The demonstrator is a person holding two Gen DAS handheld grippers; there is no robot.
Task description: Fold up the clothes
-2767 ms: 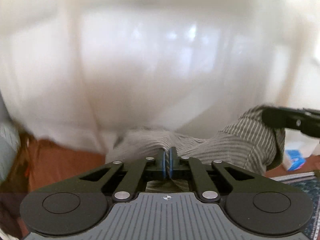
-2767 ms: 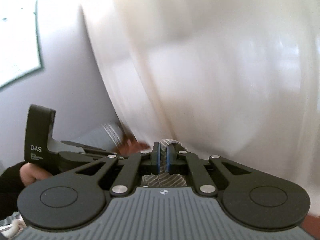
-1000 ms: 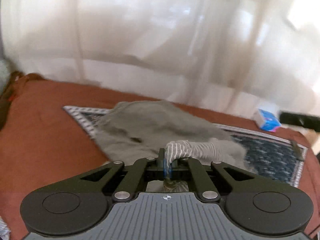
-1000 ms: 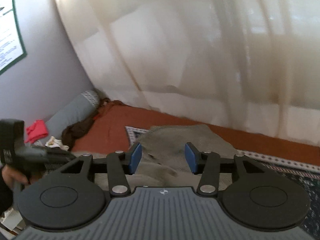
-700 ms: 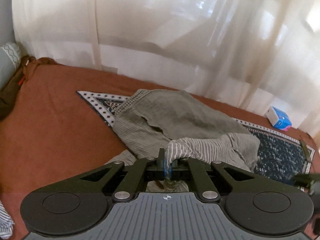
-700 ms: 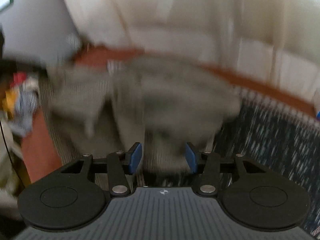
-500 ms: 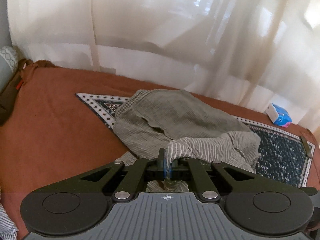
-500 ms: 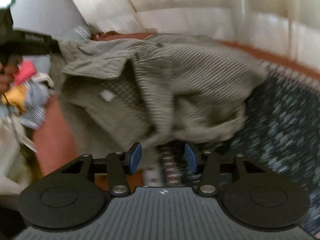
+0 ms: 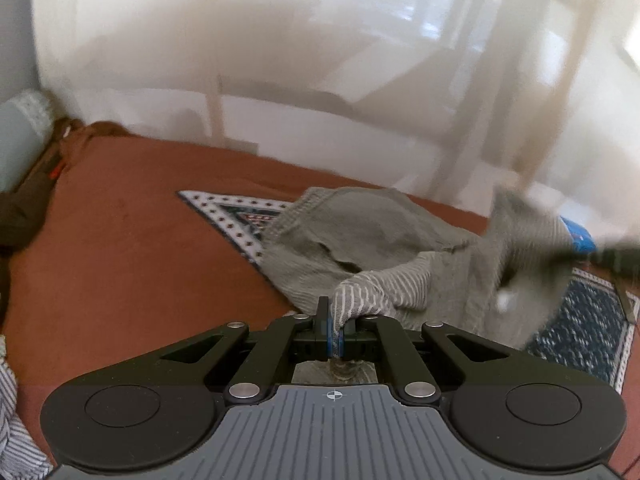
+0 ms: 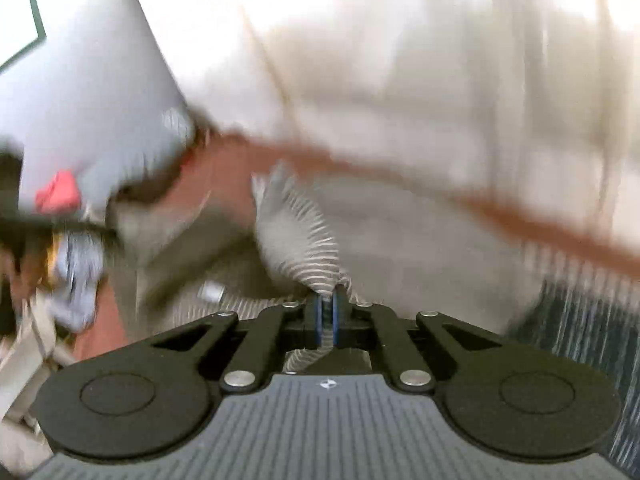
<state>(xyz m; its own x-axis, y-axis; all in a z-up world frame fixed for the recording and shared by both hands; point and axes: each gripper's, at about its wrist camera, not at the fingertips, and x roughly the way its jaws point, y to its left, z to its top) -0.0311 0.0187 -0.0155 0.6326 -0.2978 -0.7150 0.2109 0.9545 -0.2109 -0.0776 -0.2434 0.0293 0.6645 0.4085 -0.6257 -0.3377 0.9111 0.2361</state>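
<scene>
While the grey striped garment (image 9: 360,236) lies on the patterned rug (image 9: 576,320) (blurred), it is pinched by both clamped hand-held grippers, left (image 9: 334,330) and right (image 10: 326,316).

left tongs (image 9: 335,334): black linkage arms, silver screws, blue pads
right tongs (image 10: 327,320): same build, ribbed grey housing

Right wrist view smeared; red thing (image 10: 58,192) and pile (image 10: 74,276) beneath unidentifiable

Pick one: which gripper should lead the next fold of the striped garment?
Right, probably. The right gripper grips a raised flap of the striped garment; the left gripper pins a low near edge as anchor.
</scene>
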